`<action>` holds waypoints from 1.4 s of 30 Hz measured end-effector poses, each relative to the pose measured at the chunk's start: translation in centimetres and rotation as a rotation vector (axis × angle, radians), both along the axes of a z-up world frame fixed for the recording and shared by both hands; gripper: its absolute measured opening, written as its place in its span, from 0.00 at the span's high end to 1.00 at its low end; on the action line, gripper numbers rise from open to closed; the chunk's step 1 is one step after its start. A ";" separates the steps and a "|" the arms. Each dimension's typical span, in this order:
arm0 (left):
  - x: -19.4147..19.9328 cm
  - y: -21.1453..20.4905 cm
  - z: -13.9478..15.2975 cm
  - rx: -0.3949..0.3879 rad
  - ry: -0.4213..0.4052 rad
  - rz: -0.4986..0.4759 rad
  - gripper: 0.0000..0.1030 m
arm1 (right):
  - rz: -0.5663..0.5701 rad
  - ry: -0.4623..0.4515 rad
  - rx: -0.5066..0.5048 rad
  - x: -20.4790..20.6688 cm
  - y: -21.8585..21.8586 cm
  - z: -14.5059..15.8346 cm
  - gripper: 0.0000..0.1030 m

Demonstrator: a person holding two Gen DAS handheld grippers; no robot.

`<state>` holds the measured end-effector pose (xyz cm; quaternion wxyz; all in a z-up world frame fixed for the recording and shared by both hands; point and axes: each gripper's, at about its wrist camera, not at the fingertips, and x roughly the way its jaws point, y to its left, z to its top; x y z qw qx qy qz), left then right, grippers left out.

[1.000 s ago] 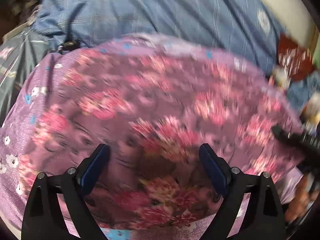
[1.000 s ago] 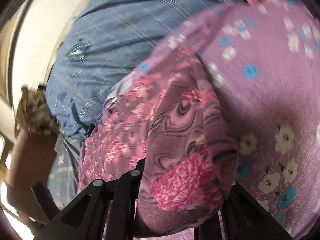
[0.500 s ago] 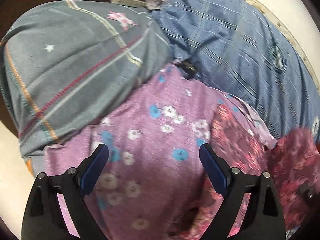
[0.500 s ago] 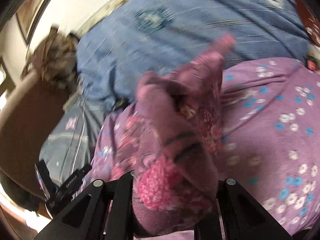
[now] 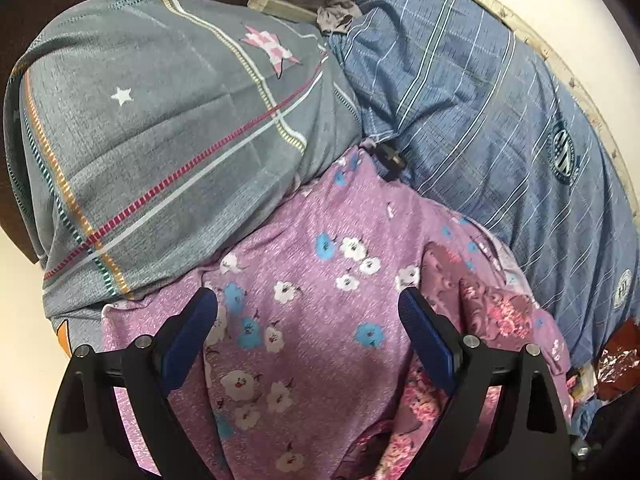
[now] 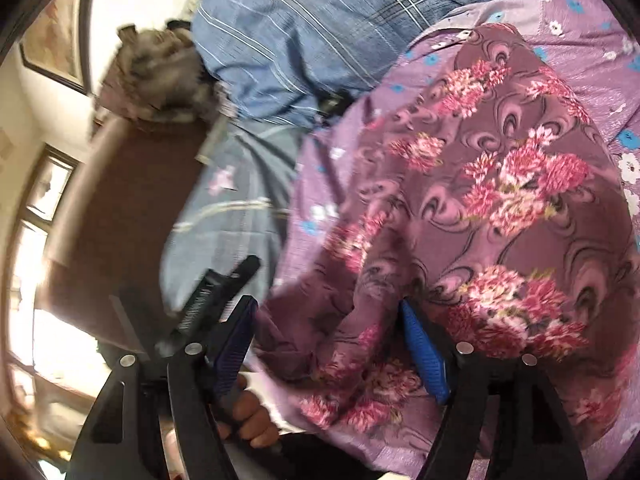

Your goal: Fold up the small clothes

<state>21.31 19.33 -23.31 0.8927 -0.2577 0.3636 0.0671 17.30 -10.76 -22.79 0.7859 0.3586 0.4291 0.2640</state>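
Note:
The small garment (image 6: 500, 200), mauve cloth with pink flower clusters, lies spread on a lilac bedsheet (image 5: 320, 320) printed with white and blue flowers. My right gripper (image 6: 326, 308) is at the garment's near edge. Its jaws are opening, and loose cloth lies between the blue pads (image 6: 424, 356) without being pinched. My left gripper (image 5: 306, 296) stands open over bare sheet, with the garment (image 5: 496, 312) just to its right. In the right wrist view the left gripper (image 6: 216, 296) shows at lower left, with a person's fingers (image 6: 248, 416) below it.
A grey pillow (image 5: 160, 140) with stars and coloured stripes lies beyond the sheet on the left. Blue striped bedding (image 5: 500, 120) lies at the right along the wall. A small black object (image 5: 390, 158) sits where they meet. A brown headboard (image 6: 132, 200) stands left.
The right jaws, shut on a bunched fold of the garment before, have spread and the cloth has dropped flat. The left gripper swung off the garment to over the flowered sheet.

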 end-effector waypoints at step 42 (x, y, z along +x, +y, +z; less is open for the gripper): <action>1.0 -12.9 -3.1 0.103 0.155 -0.497 0.08 | -0.057 0.082 -0.340 19.9 -2.7 -0.4 0.67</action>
